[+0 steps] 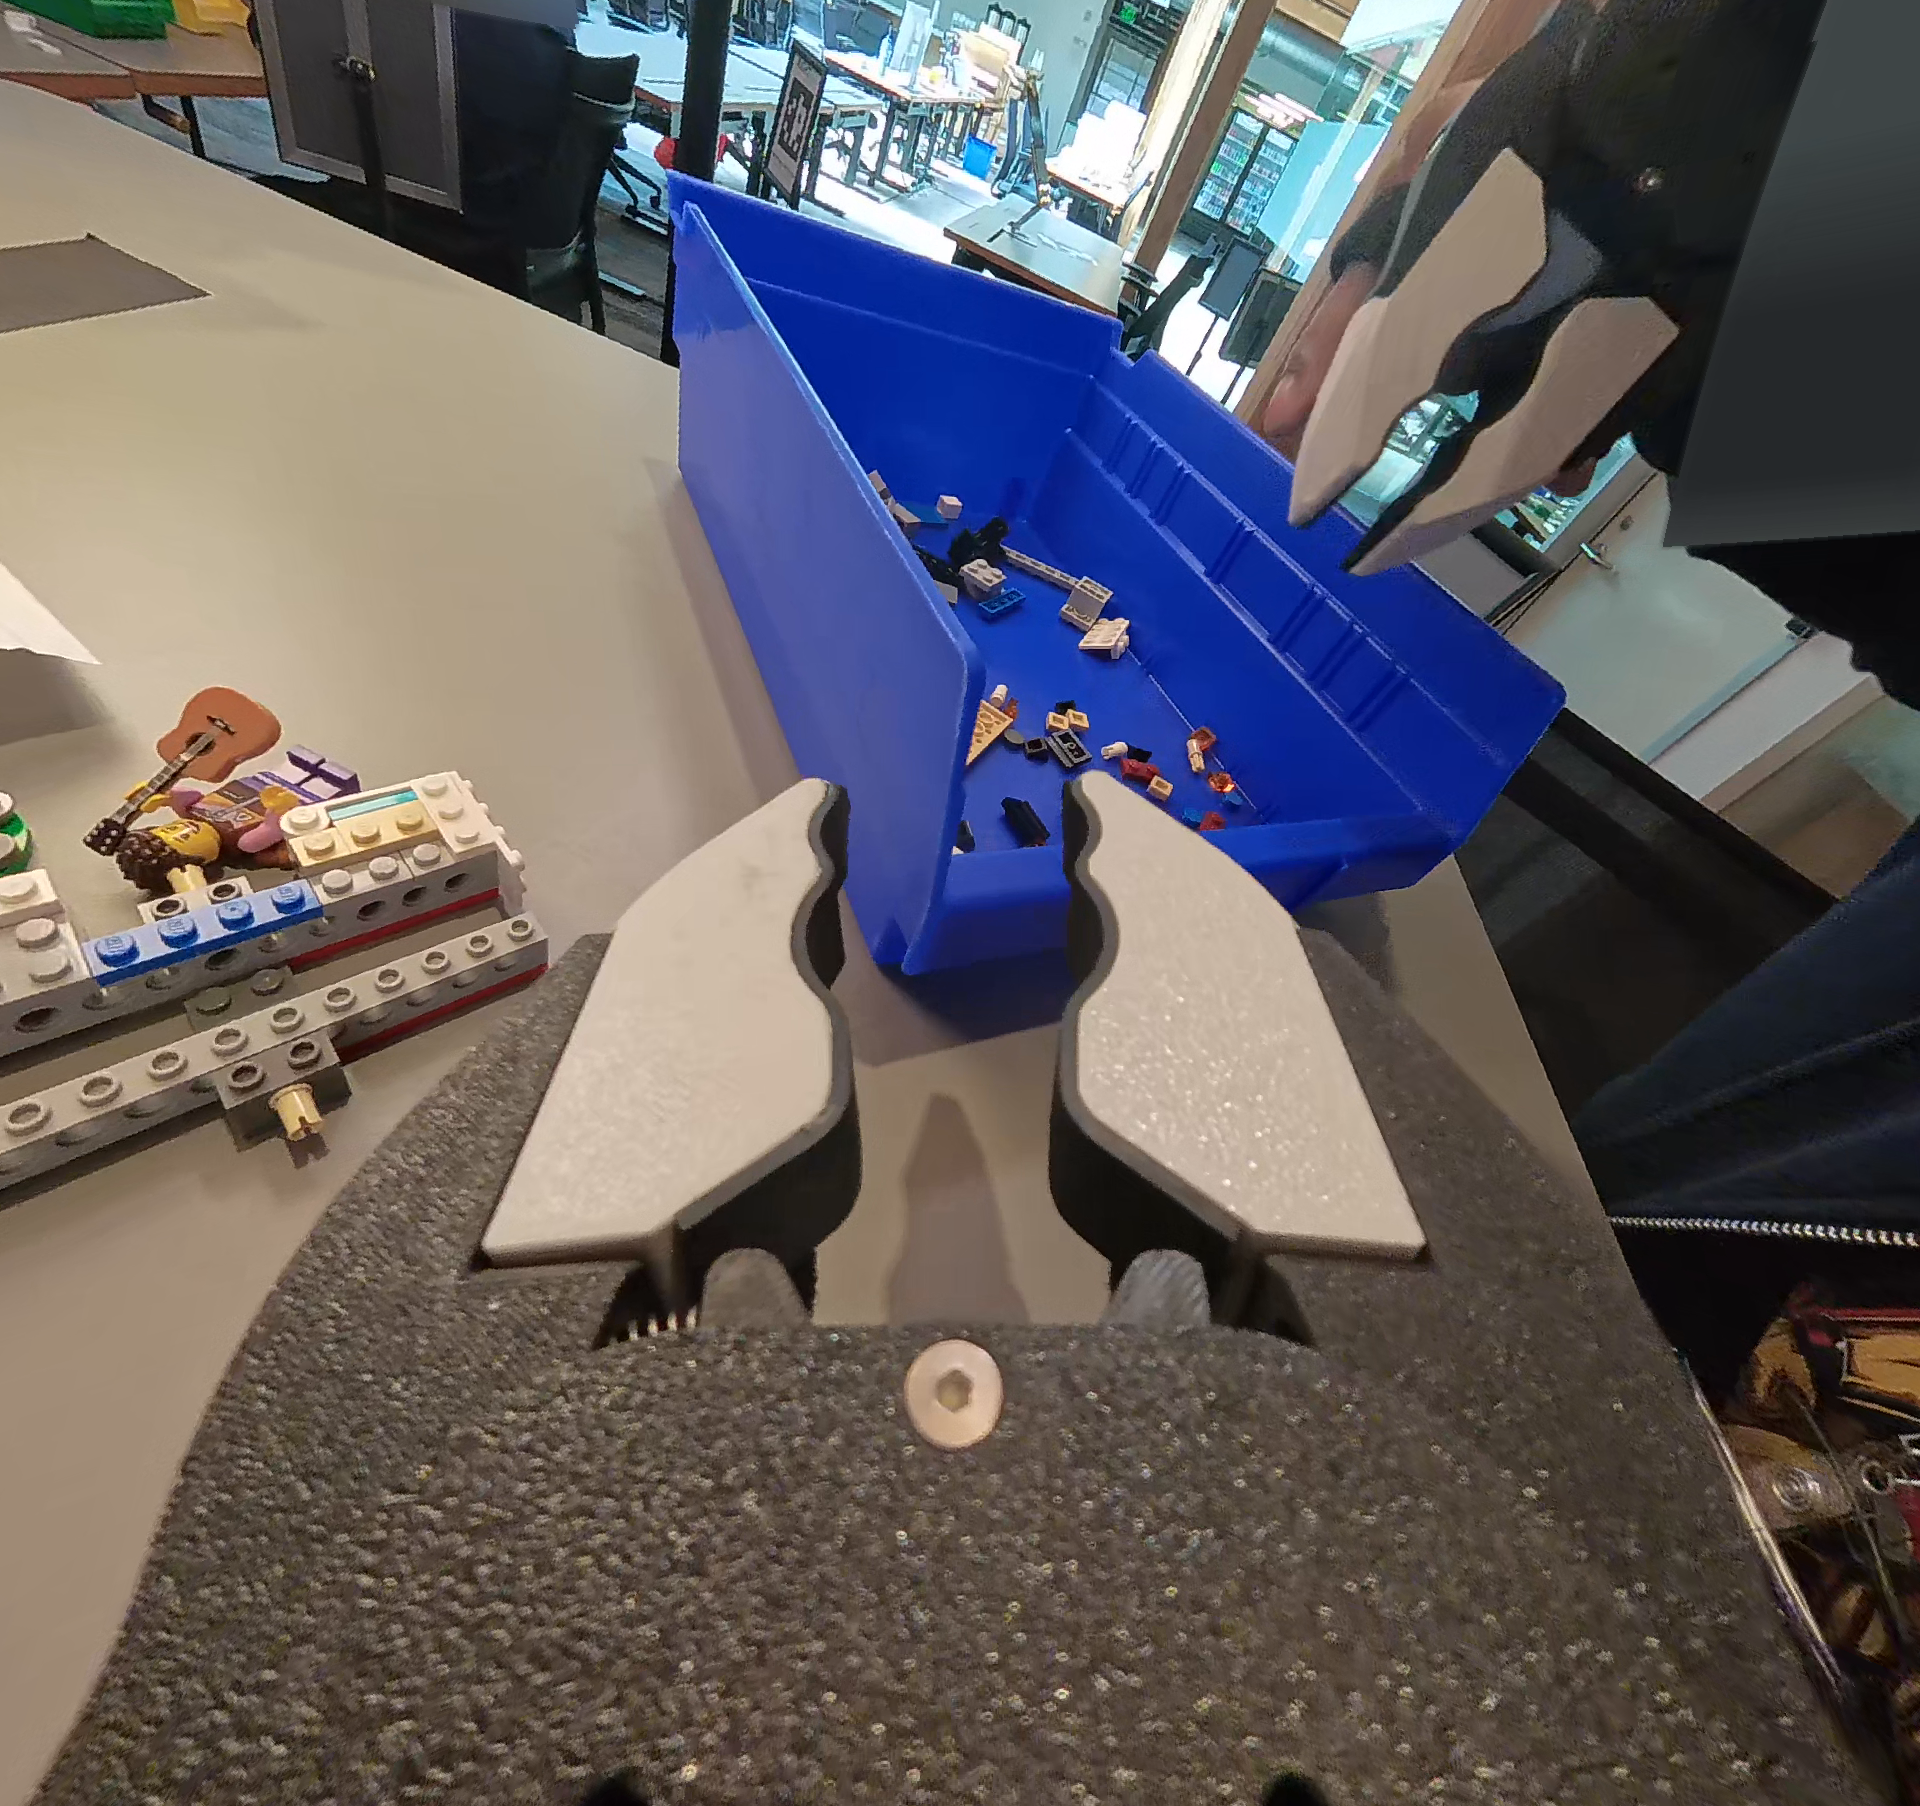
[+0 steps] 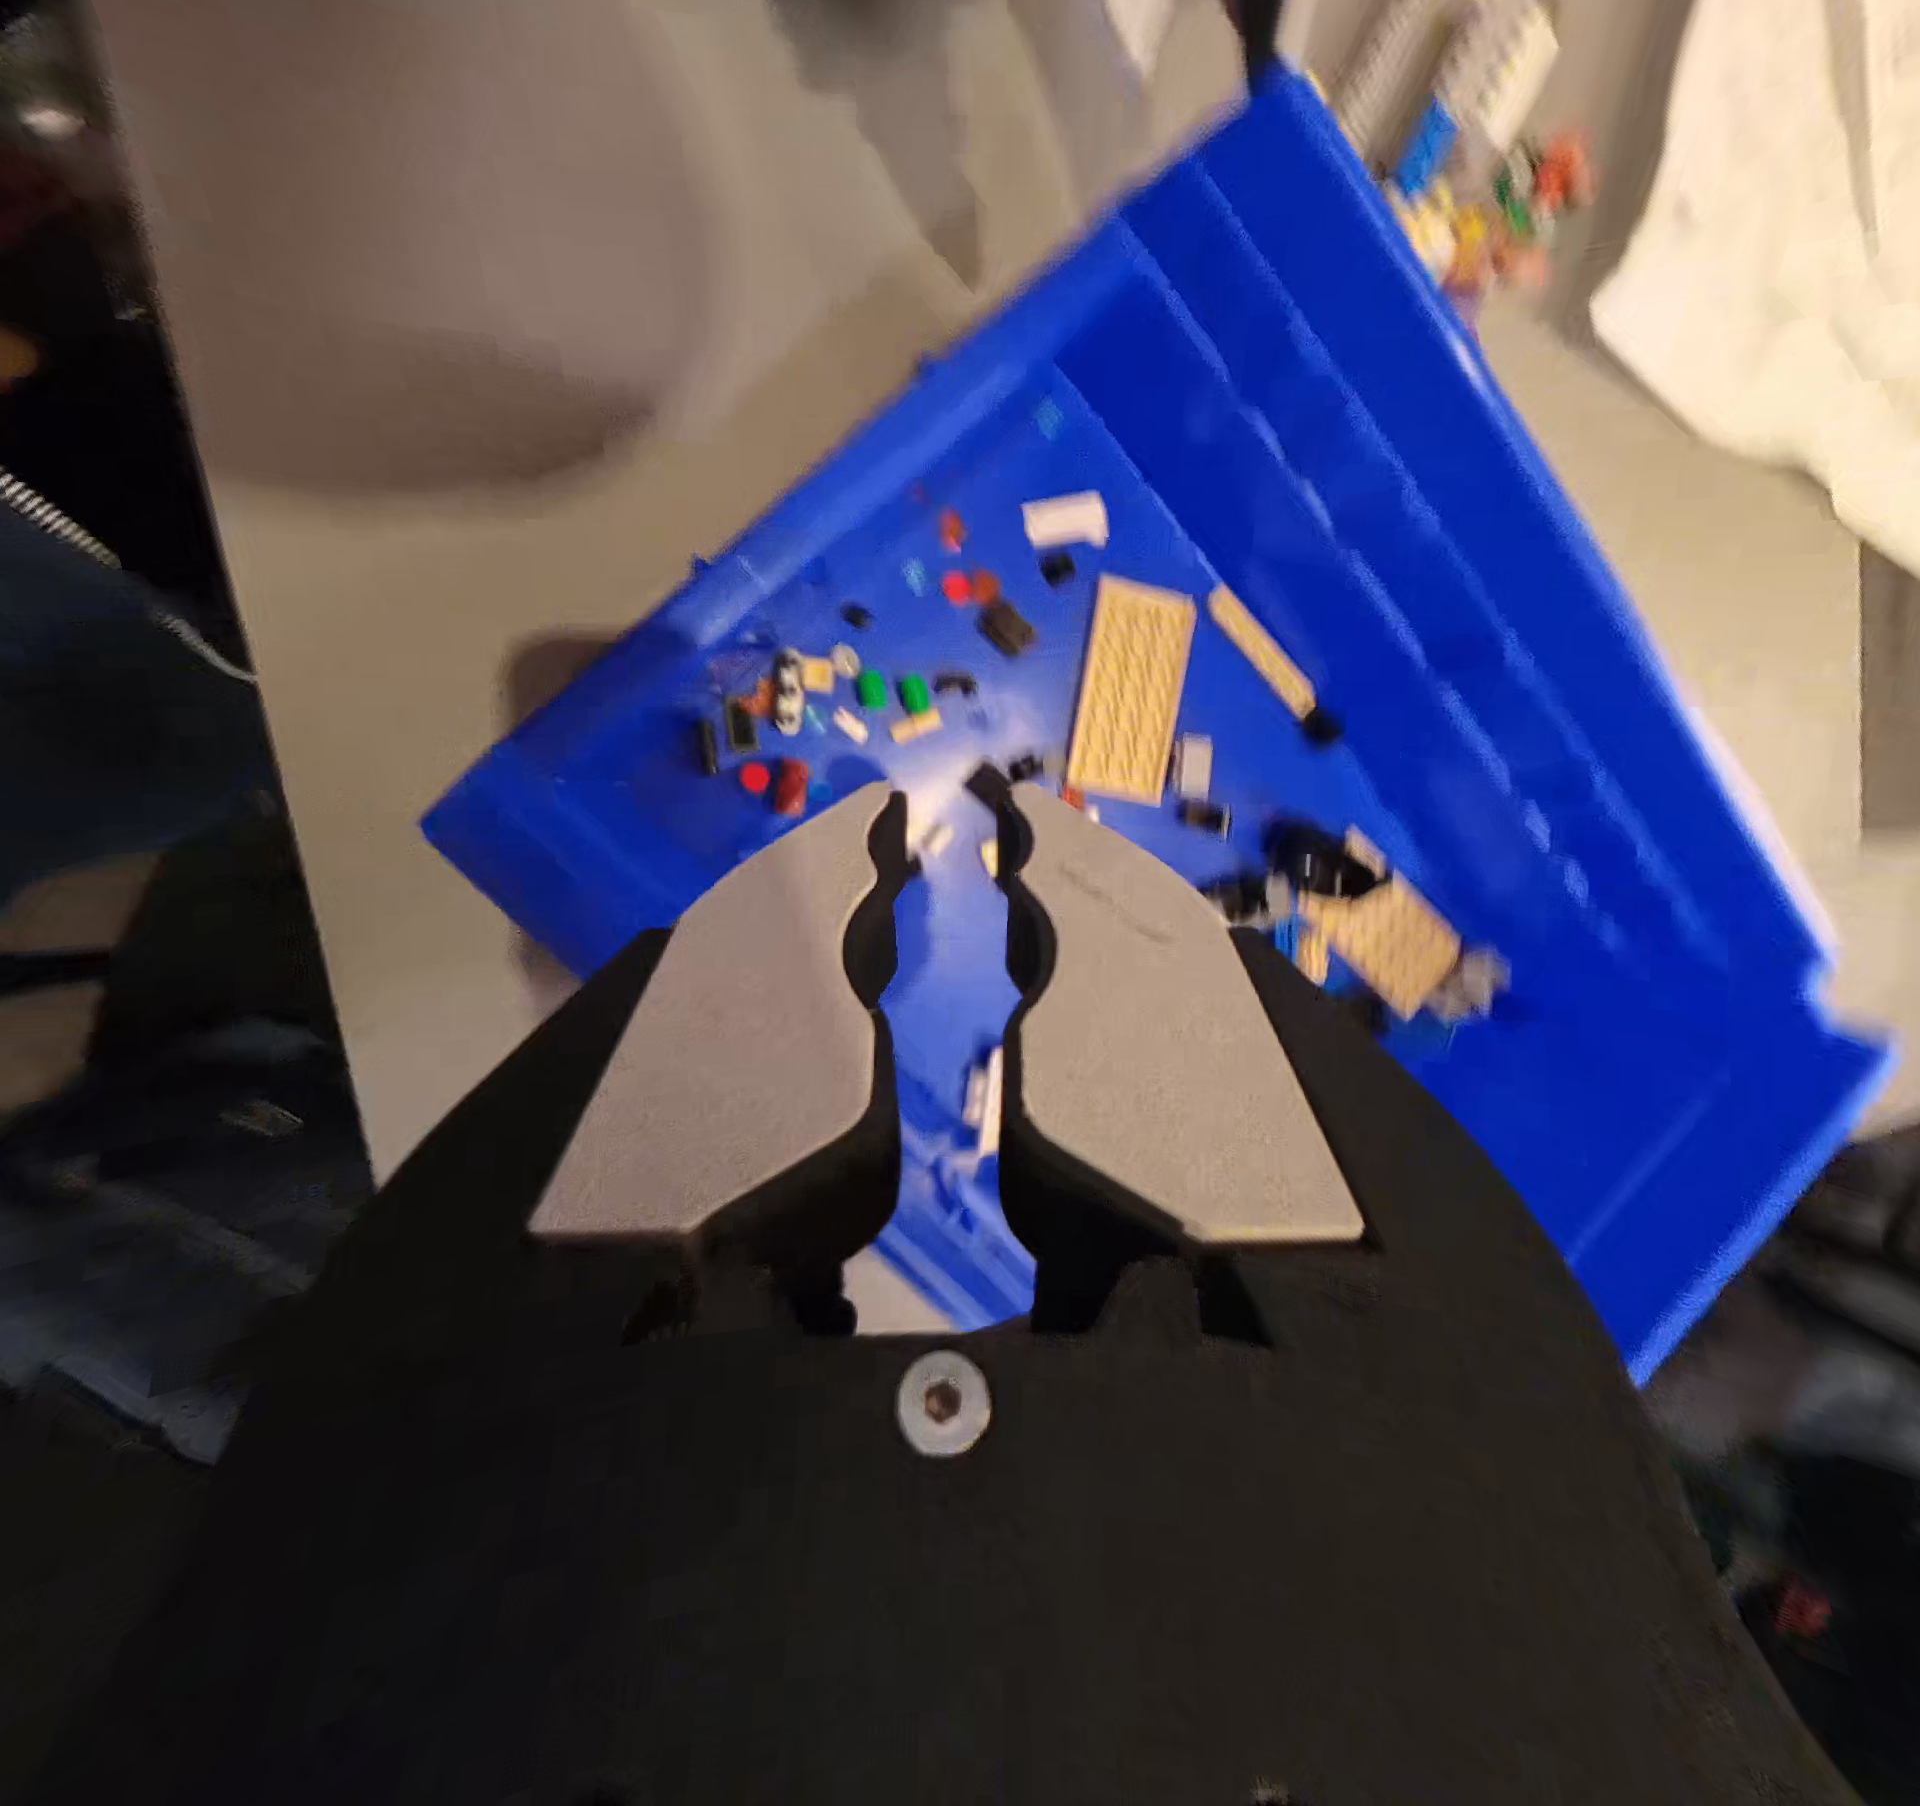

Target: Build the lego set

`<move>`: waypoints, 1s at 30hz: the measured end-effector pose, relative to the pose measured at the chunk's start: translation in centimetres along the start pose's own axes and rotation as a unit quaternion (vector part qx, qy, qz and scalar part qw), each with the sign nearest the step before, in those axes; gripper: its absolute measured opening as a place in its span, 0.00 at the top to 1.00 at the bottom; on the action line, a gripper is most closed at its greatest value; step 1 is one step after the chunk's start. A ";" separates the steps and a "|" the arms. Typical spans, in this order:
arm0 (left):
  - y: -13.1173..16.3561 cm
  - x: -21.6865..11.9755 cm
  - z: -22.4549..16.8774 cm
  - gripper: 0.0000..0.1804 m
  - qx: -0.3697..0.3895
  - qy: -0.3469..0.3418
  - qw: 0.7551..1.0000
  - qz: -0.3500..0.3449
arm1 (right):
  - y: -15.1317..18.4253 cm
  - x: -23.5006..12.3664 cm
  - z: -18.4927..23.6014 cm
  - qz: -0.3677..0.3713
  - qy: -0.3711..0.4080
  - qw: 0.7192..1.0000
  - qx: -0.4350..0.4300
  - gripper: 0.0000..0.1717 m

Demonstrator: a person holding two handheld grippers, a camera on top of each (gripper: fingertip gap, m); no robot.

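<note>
A blue plastic bin (image 1: 831,561) stands on the grey table (image 1: 416,509) with several small loose bricks (image 1: 1070,748) on its floor. My left gripper (image 1: 951,800) is open, and the bin's near corner sits between its fingers; I see no pads pressing on it. My right gripper (image 1: 1345,535) hangs over the bin's far side with its fingertips a little apart and nothing plainly between them. The right wrist view is blurred. There my right gripper (image 2: 951,806) points down into the bin (image 2: 1403,613), over small pieces and a tan studded plate (image 2: 1132,686).
A long grey brick build (image 1: 260,925) with a small brown guitar (image 1: 213,728) lies on the table left of the bin. A white sheet (image 1: 31,624) is at the far left. A person's dark sleeve (image 1: 1766,1081) is at the right, past the table edge. My hands' fingertips stand some 15 cm from each other. From either gripper's tips it is about 12 cm to the tan studded plate (image 2: 1132,686).
</note>
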State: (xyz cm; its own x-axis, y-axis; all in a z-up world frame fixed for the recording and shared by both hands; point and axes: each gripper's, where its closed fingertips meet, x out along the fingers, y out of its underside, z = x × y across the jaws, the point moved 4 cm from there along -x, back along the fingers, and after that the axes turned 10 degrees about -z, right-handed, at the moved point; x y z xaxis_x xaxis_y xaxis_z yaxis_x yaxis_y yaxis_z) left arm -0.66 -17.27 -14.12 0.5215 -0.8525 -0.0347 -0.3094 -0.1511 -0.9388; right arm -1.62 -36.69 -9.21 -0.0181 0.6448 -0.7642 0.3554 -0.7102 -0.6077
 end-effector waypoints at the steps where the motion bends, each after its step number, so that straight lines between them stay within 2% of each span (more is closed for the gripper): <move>1: 0.0 0.0 0.0 0.78 0.000 0.000 1.000 0.001 | -0.6 0.7 0.0 -0.005 -0.028 0.999 -0.024 0.91; 6: -0.2 -0.2 0.0 0.78 0.003 -0.002 1.000 -0.009 | -1.1 5.0 -0.4 0.003 -0.158 0.986 -0.054 0.90; 8: -0.2 -0.3 0.1 0.78 -0.004 -0.001 1.000 -0.013 | -0.3 6.5 0.1 0.022 -0.177 0.982 -0.068 0.86; 12: -0.5 -0.6 0.5 0.78 -0.024 -0.002 0.999 -0.027 | 1.0 7.8 0.6 0.047 -0.164 0.979 -0.108 0.75; 17: -0.4 -0.5 0.5 0.78 -0.024 -0.002 0.999 -0.024 | 1.9 8.7 1.3 0.062 -0.176 0.976 -0.112 0.70; 25: -0.5 -0.6 0.7 0.78 -0.033 -0.003 0.999 -0.028 | 2.9 10.1 1.3 0.085 -0.153 0.977 -0.118 0.69; 30: -0.5 -0.6 0.7 0.78 -0.034 -0.002 0.999 -0.029 | 4.0 9.5 -1.0 0.105 -0.094 0.983 -0.115 0.72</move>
State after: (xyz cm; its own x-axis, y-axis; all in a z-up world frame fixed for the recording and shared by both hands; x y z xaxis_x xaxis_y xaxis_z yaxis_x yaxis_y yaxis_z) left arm -0.25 -16.32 -13.88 0.5436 -0.8391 0.0183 -0.3313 -0.2346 -0.9139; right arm 0.57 -33.15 -18.69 -0.0872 0.4107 -0.9076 0.5707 -0.7261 -0.3834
